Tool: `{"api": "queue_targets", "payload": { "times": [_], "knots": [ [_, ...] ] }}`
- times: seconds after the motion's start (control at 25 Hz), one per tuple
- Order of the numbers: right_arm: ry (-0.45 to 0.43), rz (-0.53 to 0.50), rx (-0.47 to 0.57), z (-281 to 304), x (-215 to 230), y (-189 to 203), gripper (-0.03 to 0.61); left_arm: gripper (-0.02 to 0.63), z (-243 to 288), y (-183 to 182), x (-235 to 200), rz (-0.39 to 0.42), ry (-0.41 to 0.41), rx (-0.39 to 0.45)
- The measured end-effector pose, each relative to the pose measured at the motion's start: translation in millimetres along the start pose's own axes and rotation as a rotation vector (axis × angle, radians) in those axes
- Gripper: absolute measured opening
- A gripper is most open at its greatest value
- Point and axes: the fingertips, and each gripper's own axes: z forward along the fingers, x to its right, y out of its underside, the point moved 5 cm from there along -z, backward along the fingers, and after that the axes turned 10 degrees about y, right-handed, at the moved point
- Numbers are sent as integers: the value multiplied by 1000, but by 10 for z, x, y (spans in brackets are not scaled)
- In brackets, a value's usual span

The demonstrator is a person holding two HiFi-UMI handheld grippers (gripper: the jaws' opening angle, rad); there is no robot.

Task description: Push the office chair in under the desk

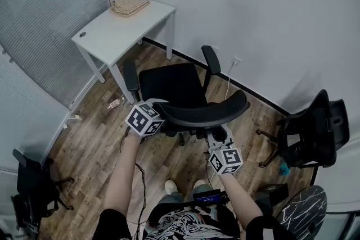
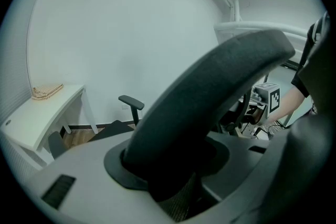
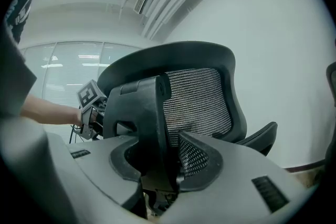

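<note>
Between the jaws of my left hand-held gripper (image 1: pixel 157 117) sits the stiff top rim of the office chair (image 1: pixel 174 84), clamped. My right hand-held gripper (image 1: pixel 220 140) clamps its hard back spine. The bench (image 1: pixel 121 31) stands beyond both. The chair is probably heavy but free-rolling, so I'd hold the frame, not the mesh.

Open wood floor (image 1: pixel 90 137) lies between the office chair (image 1: pixel 174 84) and the white desk (image 1: pixel 121 31), and the space between the desk's legs stands free. Small litter (image 1: pixel 115 103) sits by the front leg, with the chair's nearer armrest (image 1: pixel 130 77) just beside that leg. A white cable (image 1: pixel 229 80) hangs at the wall behind. A second chair (image 1: pixel 312 132) crowds the right and a third chair (image 1: pixel 31 182) the lower left.
</note>
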Motion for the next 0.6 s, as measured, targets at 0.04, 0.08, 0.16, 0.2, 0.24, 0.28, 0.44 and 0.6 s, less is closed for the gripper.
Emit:
{"api": "queue_targets", "payload": {
  "times": [0.04, 0.08, 0.16, 0.2, 0.24, 0.28, 0.44, 0.6],
  "knots": [
    [-2, 0, 1, -2, 7, 0, 140, 195, 6, 1, 3, -2, -1, -1],
    [-3, 0, 2, -8, 17, 1, 140, 193, 15, -1, 9, -4, -1, -2],
    [-6, 1, 8, -10, 40, -3, 140, 195, 32, -12, 16, -4, -5, -3],
    [-8, 0, 13, -2, 50, -8, 140, 195, 38, -22, 11, -1, -8, -2],
    [-11, -1, 17, 12, 56, -13, 140, 195, 40, -31, 2, 1, -11, 0],
    [-15, -2, 19, 27, 59, -14, 140, 195, 41, -36, -8, 1, -14, 2],
    [-32, -3, 10, 55, 93, -9, 140, 195, 65, -29, -14, -12, -23, 4],
    [-48, -10, 5, 117, 150, -32, 138, 195, 92, -57, -31, -19, -38, 8]
  ]
}}
